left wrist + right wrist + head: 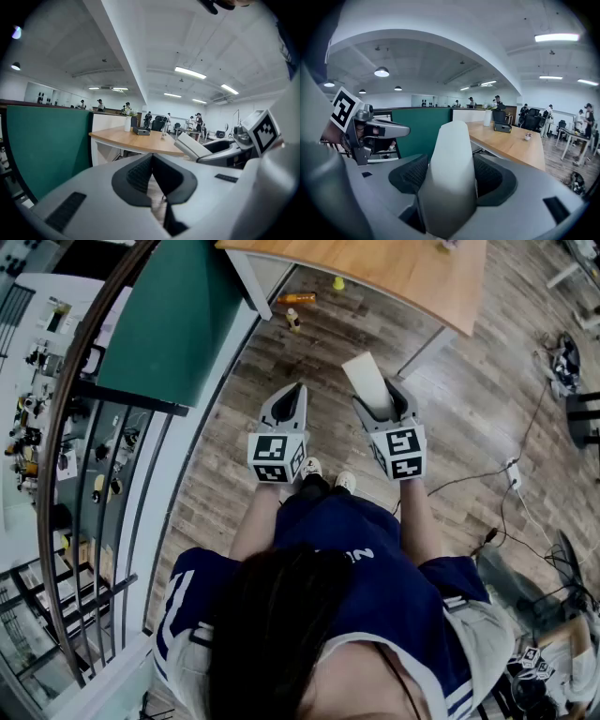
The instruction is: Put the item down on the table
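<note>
My right gripper [381, 396] is shut on a white tapered item [367, 378] that sticks out past its jaws, held in the air above the wooden floor. In the right gripper view the item [451, 159] fills the gap between the dark ribbed pads [412, 173]. My left gripper [293, 392] hangs beside it on the left, shut and empty; its jaws meet with nothing between them [152, 158]. The wooden table [412, 273] lies ahead, beyond both grippers, and shows as a light tabletop [513, 143] with a small dark box on it.
A green partition [178, 320] stands at the front left next to the table. Bottles [295, 299] and a yellow object [338, 282] lie on the floor under the table. Cables and a power strip [513, 474] run along the floor at right. People [197, 122] stand far off.
</note>
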Action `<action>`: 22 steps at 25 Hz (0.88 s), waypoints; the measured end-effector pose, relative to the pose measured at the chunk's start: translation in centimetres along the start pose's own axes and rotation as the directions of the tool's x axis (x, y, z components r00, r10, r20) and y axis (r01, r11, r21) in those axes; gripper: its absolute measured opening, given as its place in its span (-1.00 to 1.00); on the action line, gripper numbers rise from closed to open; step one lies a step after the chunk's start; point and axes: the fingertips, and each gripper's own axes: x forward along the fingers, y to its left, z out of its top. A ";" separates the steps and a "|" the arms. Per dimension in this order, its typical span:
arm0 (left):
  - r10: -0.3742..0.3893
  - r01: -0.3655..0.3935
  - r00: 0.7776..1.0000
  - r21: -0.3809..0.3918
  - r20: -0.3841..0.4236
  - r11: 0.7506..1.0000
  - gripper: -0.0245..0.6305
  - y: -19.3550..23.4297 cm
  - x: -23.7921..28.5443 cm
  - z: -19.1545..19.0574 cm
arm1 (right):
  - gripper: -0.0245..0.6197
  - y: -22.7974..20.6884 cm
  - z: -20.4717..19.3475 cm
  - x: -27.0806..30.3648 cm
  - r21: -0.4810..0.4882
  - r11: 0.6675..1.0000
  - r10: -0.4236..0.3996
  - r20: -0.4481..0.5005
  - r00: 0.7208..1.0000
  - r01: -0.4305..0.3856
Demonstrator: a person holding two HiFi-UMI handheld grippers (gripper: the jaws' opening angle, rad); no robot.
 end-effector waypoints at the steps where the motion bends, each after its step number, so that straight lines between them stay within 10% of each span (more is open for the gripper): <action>1: -0.001 0.001 1.000 0.003 0.000 1.000 -0.92 0.0 -0.2 0.0 | 0.06 0.2 0.1 -0.1 -0.004 1.000 0.001 0.001 1.000 -0.001; 18: -0.033 0.033 0.999 -0.072 0.007 0.997 -0.89 0.6 -0.7 -0.7 | 0.08 0.9 1.0 -0.2 0.031 1.000 -0.004 0.050 0.999 0.003; 22: -0.092 0.092 0.996 -0.061 -0.004 0.994 -0.15 0.6 0.3 -0.2 | 0.08 0.7 2.2 0.0 0.026 0.999 -0.036 0.084 0.996 0.034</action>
